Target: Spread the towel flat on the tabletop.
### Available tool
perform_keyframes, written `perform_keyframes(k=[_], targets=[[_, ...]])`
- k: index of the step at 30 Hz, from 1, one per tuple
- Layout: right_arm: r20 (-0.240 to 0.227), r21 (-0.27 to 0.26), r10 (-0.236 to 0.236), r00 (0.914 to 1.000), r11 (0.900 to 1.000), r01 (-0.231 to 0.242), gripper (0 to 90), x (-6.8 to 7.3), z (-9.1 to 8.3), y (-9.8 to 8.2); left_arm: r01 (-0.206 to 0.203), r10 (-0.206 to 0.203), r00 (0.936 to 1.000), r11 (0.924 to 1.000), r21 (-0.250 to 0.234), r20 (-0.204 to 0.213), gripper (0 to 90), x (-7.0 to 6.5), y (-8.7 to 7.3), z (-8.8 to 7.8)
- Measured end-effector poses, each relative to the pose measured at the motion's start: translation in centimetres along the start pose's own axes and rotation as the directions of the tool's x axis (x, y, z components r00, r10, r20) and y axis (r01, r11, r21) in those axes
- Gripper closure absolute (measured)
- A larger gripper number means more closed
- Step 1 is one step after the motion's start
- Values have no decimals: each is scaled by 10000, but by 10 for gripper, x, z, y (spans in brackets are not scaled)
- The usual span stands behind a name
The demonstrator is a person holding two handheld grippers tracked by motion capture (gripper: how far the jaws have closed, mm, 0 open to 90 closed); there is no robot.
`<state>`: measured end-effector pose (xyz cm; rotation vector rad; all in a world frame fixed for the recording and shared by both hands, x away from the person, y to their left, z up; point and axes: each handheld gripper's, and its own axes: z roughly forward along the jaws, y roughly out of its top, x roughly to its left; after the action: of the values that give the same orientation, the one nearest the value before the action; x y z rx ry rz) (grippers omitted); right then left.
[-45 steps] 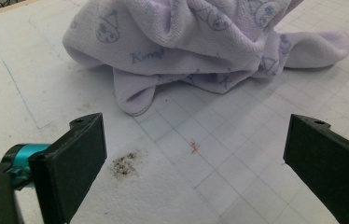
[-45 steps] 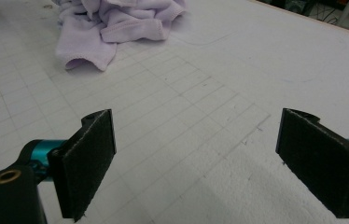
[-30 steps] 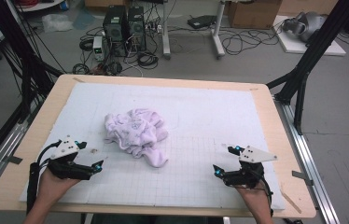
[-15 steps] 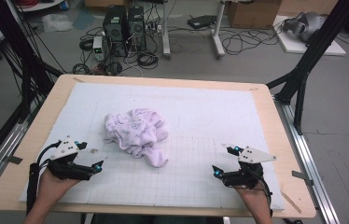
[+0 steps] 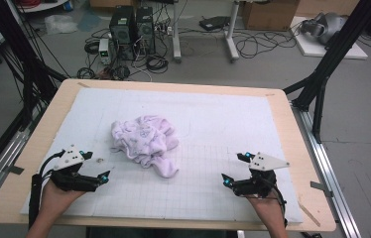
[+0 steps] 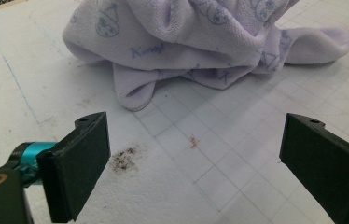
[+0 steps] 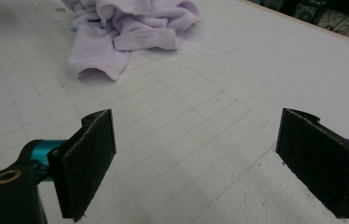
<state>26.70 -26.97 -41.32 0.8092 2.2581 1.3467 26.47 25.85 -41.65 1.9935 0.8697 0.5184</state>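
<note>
Two grippers sit low over the near edge of the table (image 5: 34, 148), one in each of the person's hands, and neither touches anything. The left gripper (image 5: 96, 166) is at the near left corner of the white gridded mat (image 5: 233, 124), its jaws spread wide with nothing between them. In the left gripper view, the left gripper (image 6: 196, 163) looks along the mat at the cloth (image 6: 200, 37), which lies a short way ahead of the pads. A dark smudge (image 6: 125, 158) marks the mat just past the left pad, and a small orange fleck (image 6: 192, 141) lies between the jaws' line and the cloth.

The right gripper (image 5: 234, 169) is at the near right, also gaping and empty. In the right gripper view, the right gripper (image 7: 196, 158) sees the cloth (image 7: 126, 28) farther off, toward the upper left, with bare grid in between.

The cloth (image 5: 146, 141) is a pale lilac towel with faint printed figures, bunched in a loose heap left of the mat's centre. One rolled end pokes out toward the near side. It lies nearer the left gripper than the right and clear of both.
</note>
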Motion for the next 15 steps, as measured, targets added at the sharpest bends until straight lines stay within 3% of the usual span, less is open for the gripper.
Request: perform_keyframes(k=[7,15], targets=[[-481,-110,13,9988,9999,-18,112,-6,8,26,-21,23,9999,9999,-162,119,107,-1,1,-1],[-1086,-9,-583,9924,9983,586,113,-5,33,67,-23,27,9998,9997,-231,187,117,-1,1,-2]])
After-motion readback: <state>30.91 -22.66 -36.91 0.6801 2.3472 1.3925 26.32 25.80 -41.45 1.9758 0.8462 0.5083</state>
